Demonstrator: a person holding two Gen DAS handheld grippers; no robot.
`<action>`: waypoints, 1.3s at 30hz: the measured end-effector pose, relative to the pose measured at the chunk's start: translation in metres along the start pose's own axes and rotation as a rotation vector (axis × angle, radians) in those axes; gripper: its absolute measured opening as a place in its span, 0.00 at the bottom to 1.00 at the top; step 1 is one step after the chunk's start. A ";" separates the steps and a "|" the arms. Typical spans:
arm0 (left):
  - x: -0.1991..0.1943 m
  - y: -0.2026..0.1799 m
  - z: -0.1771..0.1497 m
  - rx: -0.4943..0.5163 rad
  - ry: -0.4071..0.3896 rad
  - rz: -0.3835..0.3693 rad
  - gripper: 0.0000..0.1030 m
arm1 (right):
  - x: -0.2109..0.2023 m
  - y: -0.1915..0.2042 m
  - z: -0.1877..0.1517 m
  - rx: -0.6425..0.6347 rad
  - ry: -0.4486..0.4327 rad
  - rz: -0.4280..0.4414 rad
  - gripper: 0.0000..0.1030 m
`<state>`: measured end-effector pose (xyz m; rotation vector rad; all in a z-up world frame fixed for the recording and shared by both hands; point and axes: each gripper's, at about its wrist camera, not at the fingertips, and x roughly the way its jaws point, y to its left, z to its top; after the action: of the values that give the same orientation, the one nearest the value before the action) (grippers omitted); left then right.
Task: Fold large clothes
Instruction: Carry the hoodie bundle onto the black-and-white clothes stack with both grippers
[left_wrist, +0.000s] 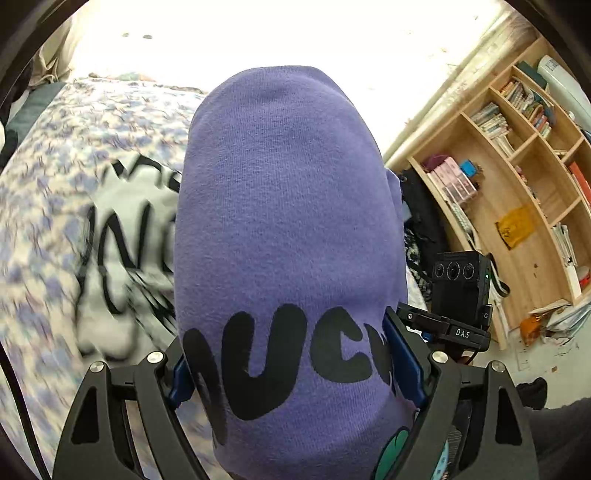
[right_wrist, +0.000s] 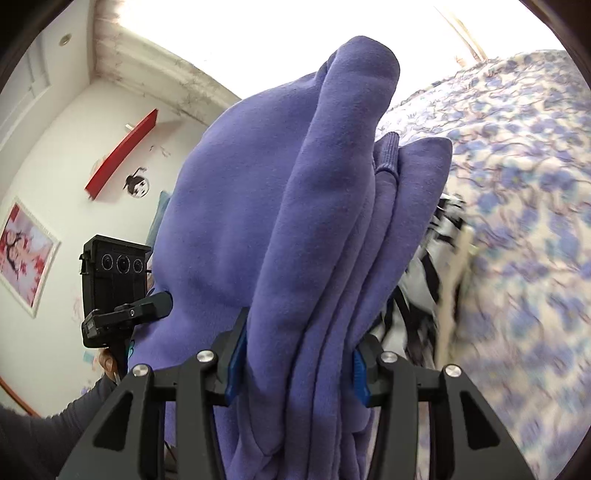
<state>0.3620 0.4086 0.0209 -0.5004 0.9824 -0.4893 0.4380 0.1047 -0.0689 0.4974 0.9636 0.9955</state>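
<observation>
A purple sweatshirt (left_wrist: 280, 221) with black printed letters fills the left wrist view and hangs folded in thick layers in the right wrist view (right_wrist: 280, 229). My left gripper (left_wrist: 291, 365) is shut on the purple sweatshirt, its blue pads pressing both sides of the bundle. My right gripper (right_wrist: 295, 365) is shut on several stacked layers of the same sweatshirt. Both hold it lifted above the bed. The right gripper's body and camera show in the left wrist view (left_wrist: 458, 295); the left one shows in the right wrist view (right_wrist: 114, 280).
A bed with a blue floral cover (left_wrist: 55, 177) lies below, also in the right wrist view (right_wrist: 517, 184). A white garment with black lettering (left_wrist: 129, 240) lies on it. A wooden bookshelf (left_wrist: 517, 184) stands at right. A red wall shelf (right_wrist: 122, 155) and a picture (right_wrist: 26, 254) hang on the wall.
</observation>
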 end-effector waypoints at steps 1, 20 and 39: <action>0.006 0.016 0.010 -0.004 0.002 0.000 0.82 | 0.018 -0.007 0.007 0.002 -0.002 -0.006 0.44; 0.100 0.118 0.010 0.015 0.067 0.074 0.96 | 0.109 -0.057 0.006 0.039 0.104 -0.188 0.56; 0.056 0.090 0.002 0.036 -0.041 0.332 0.96 | 0.073 -0.017 -0.003 -0.017 0.120 -0.400 0.57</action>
<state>0.4049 0.4463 -0.0687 -0.3051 0.9927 -0.1979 0.4586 0.1598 -0.1153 0.2177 1.1091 0.6767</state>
